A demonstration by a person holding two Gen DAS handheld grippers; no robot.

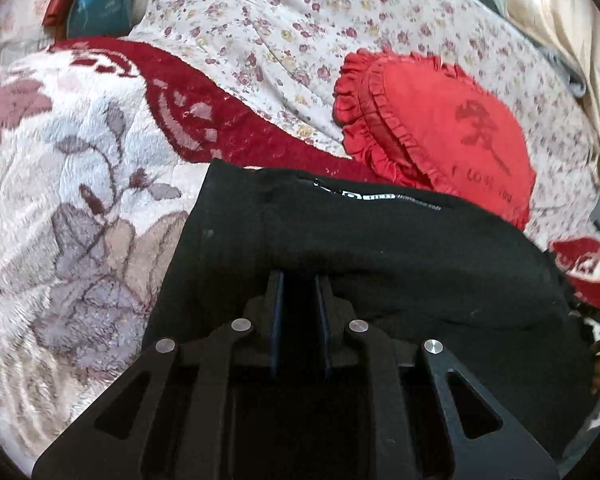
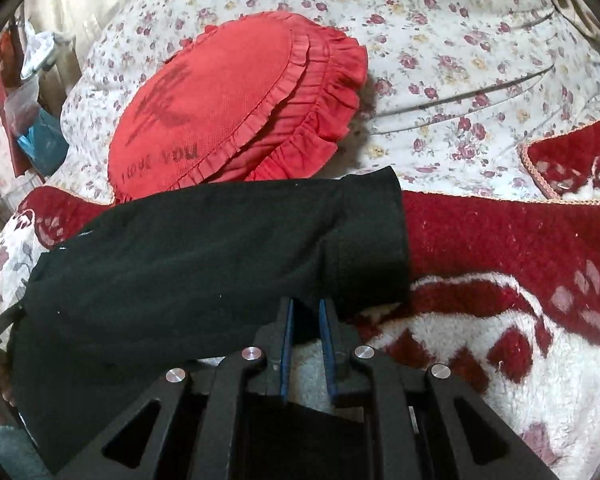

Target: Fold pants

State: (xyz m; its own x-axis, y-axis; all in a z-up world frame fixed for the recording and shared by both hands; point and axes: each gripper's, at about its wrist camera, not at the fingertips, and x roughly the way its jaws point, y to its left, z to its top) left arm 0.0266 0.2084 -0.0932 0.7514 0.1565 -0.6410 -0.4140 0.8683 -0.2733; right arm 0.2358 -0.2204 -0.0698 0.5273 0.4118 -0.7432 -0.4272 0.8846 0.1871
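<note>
Two claws grip the black pants at this stage, one at each end of the near edge. The left claw has its jaws nearly closed, with black cloth pinched between them; the waistband label lies just ahead of it and slightly to its right. The right claw is likewise nearly closed on the pants, holding cloth just beside the cuffed hem, which lies ahead and to its right. The pants stretch across a red and white fleece blanket on a bed, with the far edge of the cloth just short of a red frilled cushion beyond both claws. A flowered bedcover lies further off. Judged from this layout, the step in hand is setting down or carrying a fold along the length of the garment, since the cloth already appears doubled. The next move likely calls for both claws to travel together at equal height, keeping the edge taut, then lowering it so the layers align before either grip is released.
</note>
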